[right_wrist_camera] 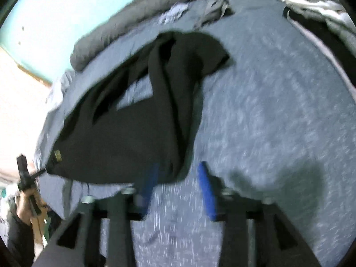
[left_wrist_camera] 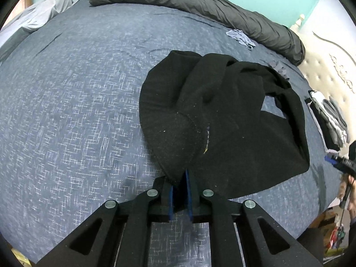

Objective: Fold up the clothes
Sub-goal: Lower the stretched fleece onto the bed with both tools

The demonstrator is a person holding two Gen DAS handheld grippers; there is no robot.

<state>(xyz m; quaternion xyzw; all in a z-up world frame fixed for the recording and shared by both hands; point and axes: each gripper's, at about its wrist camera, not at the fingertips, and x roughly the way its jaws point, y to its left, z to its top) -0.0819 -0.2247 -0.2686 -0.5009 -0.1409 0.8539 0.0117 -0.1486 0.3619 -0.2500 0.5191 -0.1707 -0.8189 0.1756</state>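
Laying-out step: your left claw [left_wrist_camera: 180, 181] pinches the black garment's [left_wrist_camera: 218, 120] near edge, your right claw [right_wrist_camera: 178, 173] stands half-open, its hem between the fingers unpinched; next, flatten it.

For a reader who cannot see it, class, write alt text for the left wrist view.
A crumpled black fleece garment lies on a blue quilted bedspread, its near edge pinched between the blue pads of the left tool. A rolled dark grey duvet lies along the far side, folded clothes are stacked at right, and the right tool shows at the right edge.
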